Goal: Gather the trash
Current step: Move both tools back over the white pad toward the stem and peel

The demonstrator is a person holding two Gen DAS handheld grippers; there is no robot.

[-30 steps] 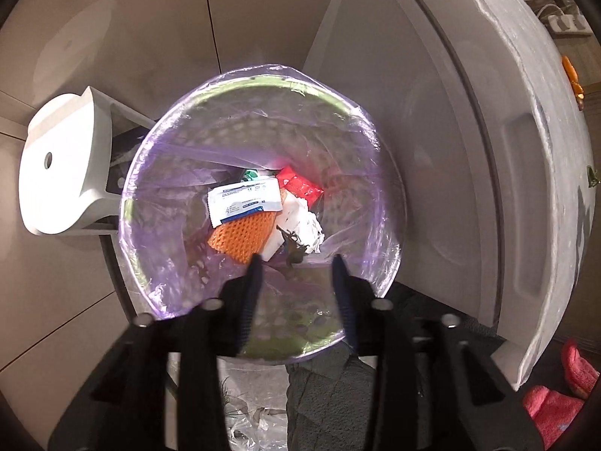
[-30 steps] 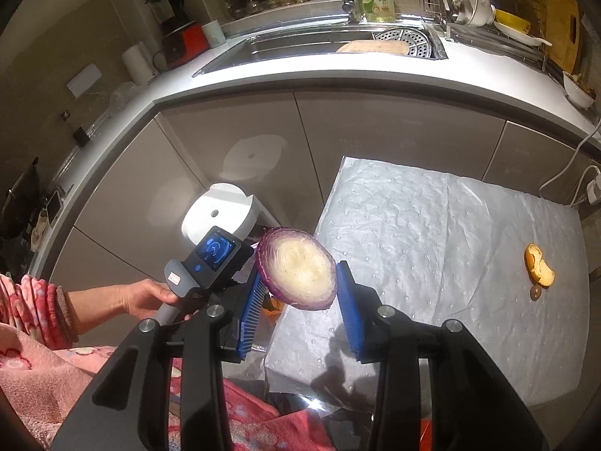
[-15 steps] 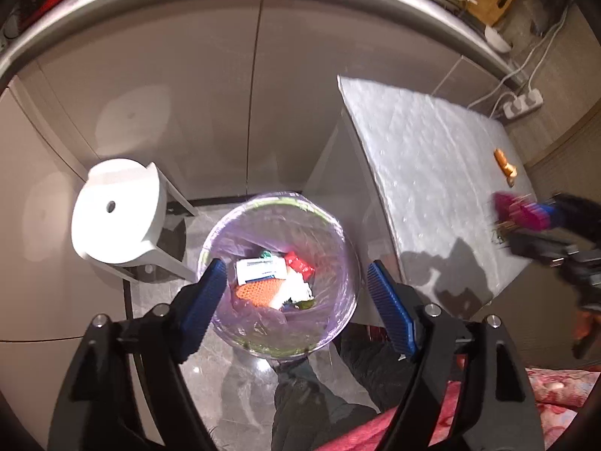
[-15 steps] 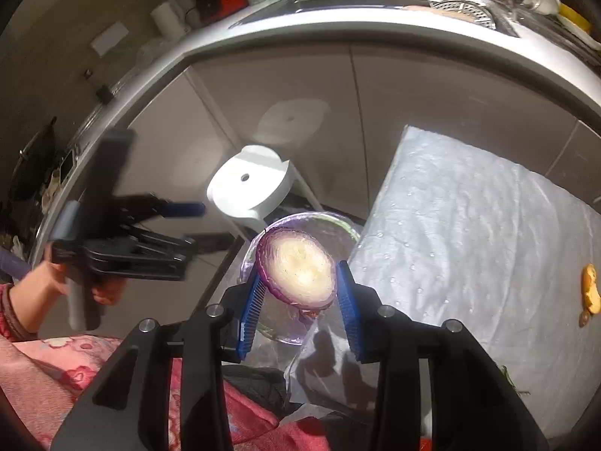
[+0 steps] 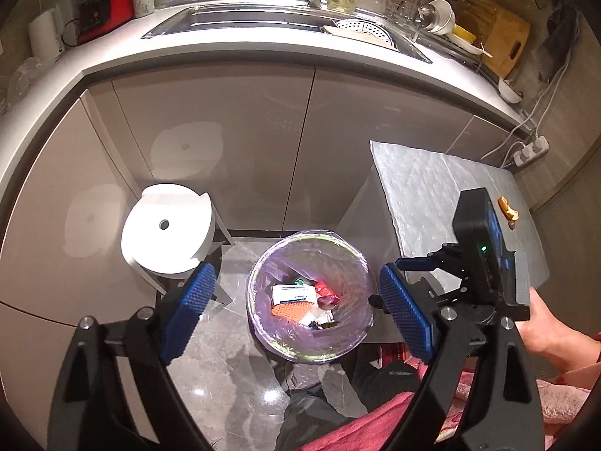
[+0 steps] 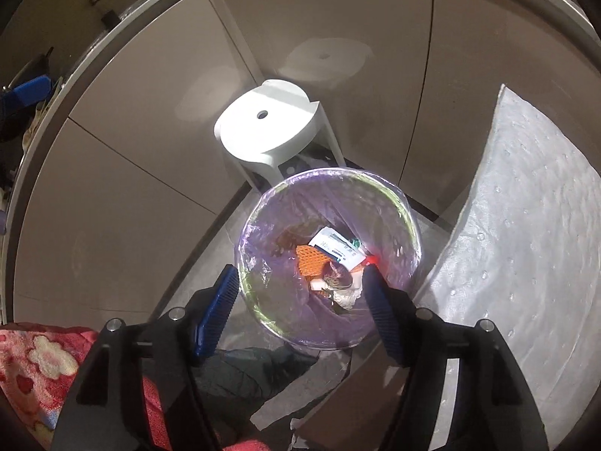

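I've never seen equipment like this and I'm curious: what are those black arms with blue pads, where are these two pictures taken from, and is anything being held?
No robot here: a person holds a two-finger gripper in each hand, each carrying a forward-looking camera. The left gripper and right gripper look down at a round bin with a purple liner holding wrappers and a purple onion slice. Both pairs of blue-padded fingers are opening, nothing between them. An orange peel scrap lies on the silver-covered table.
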